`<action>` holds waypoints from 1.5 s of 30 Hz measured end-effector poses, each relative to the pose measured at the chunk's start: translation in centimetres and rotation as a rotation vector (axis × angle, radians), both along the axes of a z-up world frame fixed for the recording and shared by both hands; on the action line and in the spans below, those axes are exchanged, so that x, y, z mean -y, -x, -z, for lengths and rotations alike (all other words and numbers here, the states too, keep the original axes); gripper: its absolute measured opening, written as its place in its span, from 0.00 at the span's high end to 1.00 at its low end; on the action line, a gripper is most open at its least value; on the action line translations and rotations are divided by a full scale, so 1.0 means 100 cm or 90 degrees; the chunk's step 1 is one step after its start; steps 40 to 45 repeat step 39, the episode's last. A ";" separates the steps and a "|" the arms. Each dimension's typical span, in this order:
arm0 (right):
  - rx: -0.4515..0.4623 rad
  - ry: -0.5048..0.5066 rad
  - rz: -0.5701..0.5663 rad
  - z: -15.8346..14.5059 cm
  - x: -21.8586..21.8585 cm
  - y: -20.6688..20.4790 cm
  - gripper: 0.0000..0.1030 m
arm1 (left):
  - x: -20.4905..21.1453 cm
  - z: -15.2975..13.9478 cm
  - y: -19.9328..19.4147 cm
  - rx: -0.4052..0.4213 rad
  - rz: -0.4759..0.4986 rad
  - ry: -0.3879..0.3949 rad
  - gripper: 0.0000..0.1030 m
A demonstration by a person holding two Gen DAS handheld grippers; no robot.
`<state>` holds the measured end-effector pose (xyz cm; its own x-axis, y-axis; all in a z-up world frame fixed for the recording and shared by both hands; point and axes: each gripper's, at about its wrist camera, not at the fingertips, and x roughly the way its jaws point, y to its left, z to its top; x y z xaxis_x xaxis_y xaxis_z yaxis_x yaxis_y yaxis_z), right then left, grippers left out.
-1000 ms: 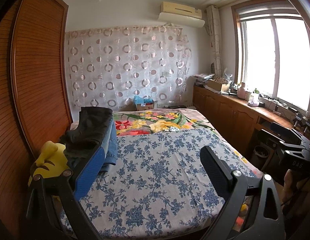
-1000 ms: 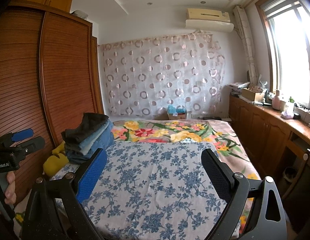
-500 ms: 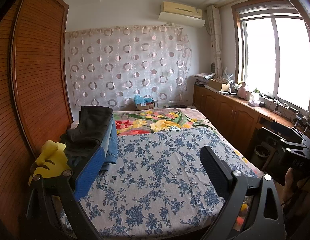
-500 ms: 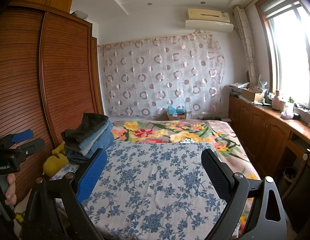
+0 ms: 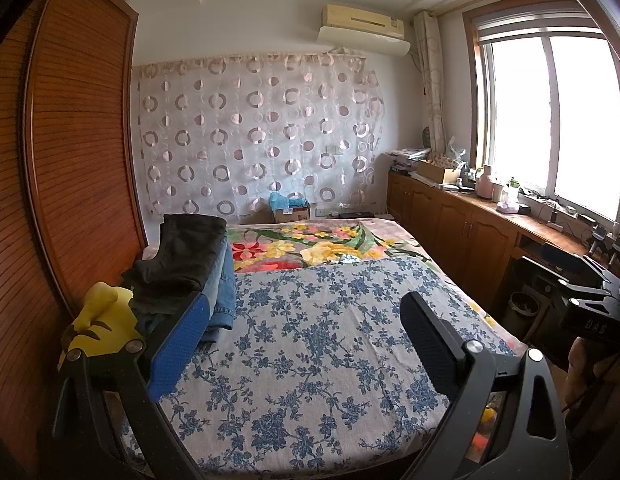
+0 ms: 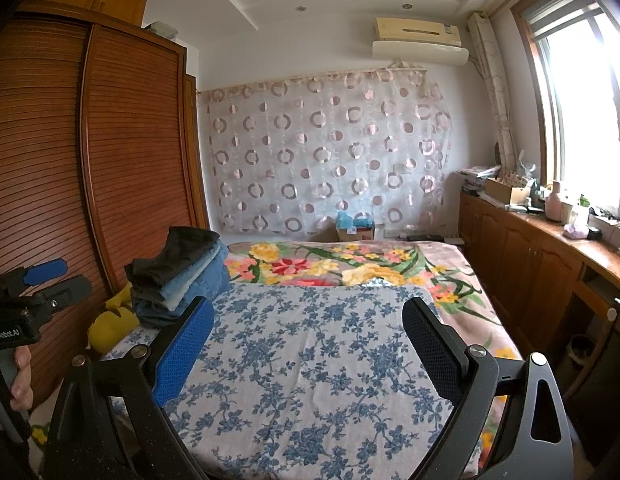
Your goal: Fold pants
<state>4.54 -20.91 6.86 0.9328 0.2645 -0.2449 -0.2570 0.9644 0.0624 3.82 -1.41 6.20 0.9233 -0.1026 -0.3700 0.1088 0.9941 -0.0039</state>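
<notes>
A stack of folded pants (image 5: 190,264), dark ones on top of blue jeans, sits at the left side of the bed; it also shows in the right wrist view (image 6: 182,272). My left gripper (image 5: 306,332) is open and empty, held above the near end of the bed, right of the stack. My right gripper (image 6: 308,334) is open and empty over the blue flowered bedspread (image 6: 310,364). The left gripper also shows at the left edge of the right wrist view (image 6: 38,284), and the right gripper at the right edge of the left wrist view (image 5: 582,280).
A yellow plush toy (image 5: 102,320) lies beside the stack. A wooden wardrobe (image 6: 70,180) stands along the left. Low wooden cabinets (image 5: 462,232) with clutter run under the window on the right. A cardboard box (image 5: 290,210) sits beyond the bed's far end.
</notes>
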 end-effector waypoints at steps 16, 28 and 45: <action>-0.001 0.001 0.001 0.003 -0.001 -0.004 0.07 | -0.001 0.000 0.002 0.001 0.001 0.002 0.06; 0.001 0.001 0.003 0.005 -0.001 -0.002 0.07 | -0.002 0.000 0.001 0.000 0.000 0.002 0.06; 0.000 0.001 0.002 0.005 -0.001 -0.002 0.07 | -0.003 0.001 0.002 0.000 0.000 0.002 0.06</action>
